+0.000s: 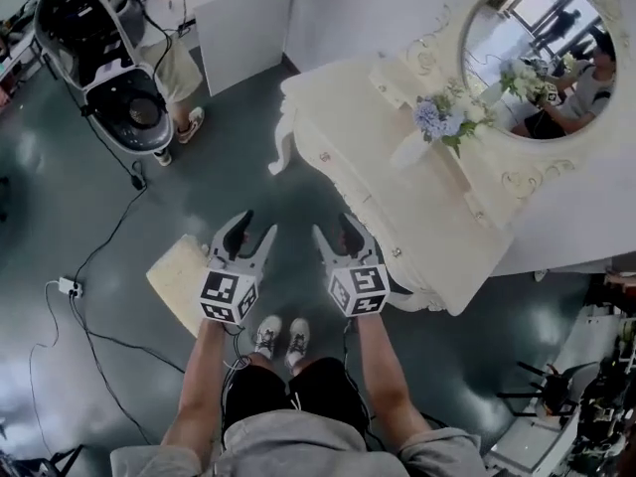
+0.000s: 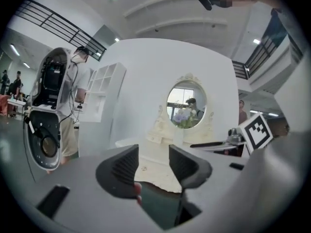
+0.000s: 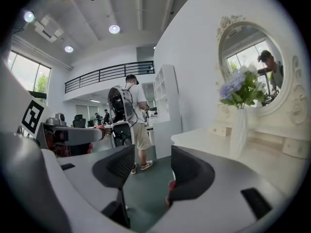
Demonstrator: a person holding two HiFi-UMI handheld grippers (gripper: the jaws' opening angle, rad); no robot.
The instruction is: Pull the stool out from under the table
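Note:
The stool (image 1: 179,271) shows as a cream square top on the dark floor at the left, away from the table, partly hidden by my left gripper (image 1: 256,225). The cream dressing table (image 1: 358,117) with its round mirror (image 1: 542,53) stands to the right. My right gripper (image 1: 333,225) hangs near the table's front edge. Both grippers are held side by side above the floor, open, with nothing between their jaws. The left gripper view faces the table (image 2: 155,171) and mirror (image 2: 187,106) past its open gripper (image 2: 153,159). The right gripper (image 3: 153,164) points along the table (image 3: 209,137).
A vase of flowers (image 1: 442,117) stands on the table. A white machine shell (image 1: 99,48) and a person (image 1: 174,58) are at the back left, beside a white cabinet (image 1: 238,18). Cables (image 1: 99,256) trail across the floor on the left. Dark equipment (image 1: 566,405) sits at the bottom right.

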